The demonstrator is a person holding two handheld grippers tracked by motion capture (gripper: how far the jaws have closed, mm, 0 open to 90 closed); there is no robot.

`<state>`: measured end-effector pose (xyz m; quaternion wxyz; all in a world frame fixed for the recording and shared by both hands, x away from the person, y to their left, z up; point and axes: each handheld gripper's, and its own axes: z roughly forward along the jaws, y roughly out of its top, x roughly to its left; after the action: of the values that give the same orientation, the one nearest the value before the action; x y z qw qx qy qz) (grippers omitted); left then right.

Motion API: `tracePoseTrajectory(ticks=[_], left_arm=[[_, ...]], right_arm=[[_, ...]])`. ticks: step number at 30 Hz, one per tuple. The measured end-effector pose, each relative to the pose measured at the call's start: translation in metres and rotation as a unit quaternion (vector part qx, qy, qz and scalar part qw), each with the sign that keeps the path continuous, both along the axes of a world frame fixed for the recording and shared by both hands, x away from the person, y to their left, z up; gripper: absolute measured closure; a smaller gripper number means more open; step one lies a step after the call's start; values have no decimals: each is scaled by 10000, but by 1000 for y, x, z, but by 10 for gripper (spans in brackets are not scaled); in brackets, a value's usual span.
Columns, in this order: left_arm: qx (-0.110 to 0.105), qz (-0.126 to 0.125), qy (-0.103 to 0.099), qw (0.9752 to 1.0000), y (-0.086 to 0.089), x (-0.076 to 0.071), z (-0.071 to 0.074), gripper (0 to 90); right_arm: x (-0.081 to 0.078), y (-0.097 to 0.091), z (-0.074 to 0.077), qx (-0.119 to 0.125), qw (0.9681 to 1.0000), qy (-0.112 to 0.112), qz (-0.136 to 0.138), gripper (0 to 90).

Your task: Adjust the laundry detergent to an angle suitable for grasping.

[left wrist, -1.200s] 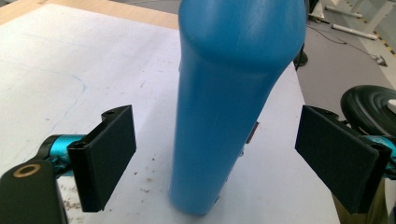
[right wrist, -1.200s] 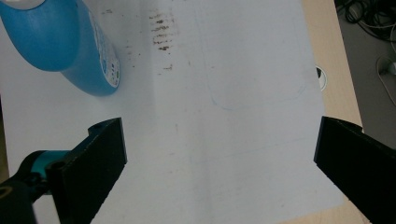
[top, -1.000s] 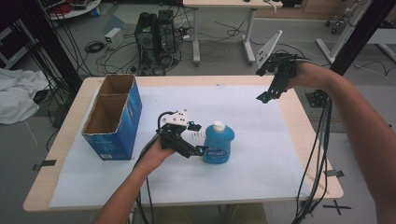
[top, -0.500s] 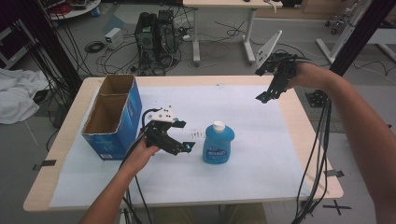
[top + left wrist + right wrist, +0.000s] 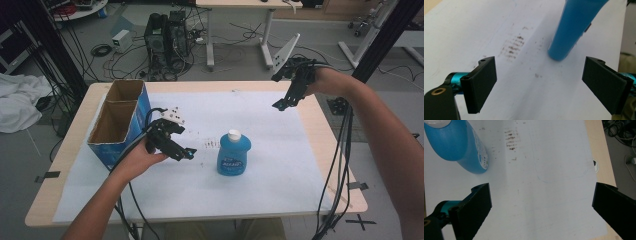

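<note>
You are holding your left gripper (image 5: 187, 152) with fingers spread, just beside the upright blue bottle (image 5: 233, 154), likely needing to close in and grasp it, while your right gripper (image 5: 280, 105) is hovering spread-fingered, well apart.

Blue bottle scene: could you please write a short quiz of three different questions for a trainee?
1. True or false: the left claw is shut on the blue bottle.
2. What colour is the bottle's cap? A) red B) white C) black
3. Fill in: the cardboard box has ___ open compartments.

Key:
1. False; its jaws stand open, apart from the bottle.
2. B
3. two

The right claw is open too, above the white sheet.
</note>
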<state>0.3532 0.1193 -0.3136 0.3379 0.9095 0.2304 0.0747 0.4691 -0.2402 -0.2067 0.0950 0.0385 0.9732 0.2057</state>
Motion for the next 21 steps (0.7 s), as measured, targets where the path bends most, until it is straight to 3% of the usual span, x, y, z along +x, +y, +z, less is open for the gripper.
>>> tracePoseTrajectory(ticks=[4, 6, 9, 11, 13, 14, 15, 18, 19, 20, 21], left_arm=[[539, -104, 69, 9985, -1, 4, 11, 125], [701, -95, 140, 9974, -2, 5, 16, 125], [992, -152, 219, 9947, -2, 8, 23, 125], [1273, -264, 209, 9913, -1, 11, 29, 125], [1169, -150, 251, 9927, -2, 10, 30, 125], [1261, -191, 251, 9915, -2, 10, 32, 125], [1537, -405, 252, 9870, -1, 13, 36, 125], [1712, -538, 242, 9835, -2, 14, 40, 125], [1666, -512, 253, 9844, -2, 14, 41, 125], [1711, -564, 230, 9834, -2, 15, 43, 125], [1621, -537, 208, 9851, -2, 16, 43, 125]], right_arm=[[0, 1, -1, 3, 10000, 7, -4, 14], [0, 2, -1, 9, 10000, 8, 26, 14], [0, 3, -1, 26, 10000, 6, 69, 14], [0, 3, -1, 46, 10000, 13, 47, 14], [-1, 3, -2, 49, 10000, 17, 52, 14], [0, 3, -2, 46, 10000, 14, 88, 14], [0, 4, -3, 53, 9999, 14, 105, 14], [0, 3, -4, 52, 10000, 32, 57, 14], [1, 3, -4, 63, 9999, 40, 85, 14], [1, 3, -4, 55, 9999, 51, 87, 14], [1, 4, -5, 66, 9999, 37, 129, 14]])
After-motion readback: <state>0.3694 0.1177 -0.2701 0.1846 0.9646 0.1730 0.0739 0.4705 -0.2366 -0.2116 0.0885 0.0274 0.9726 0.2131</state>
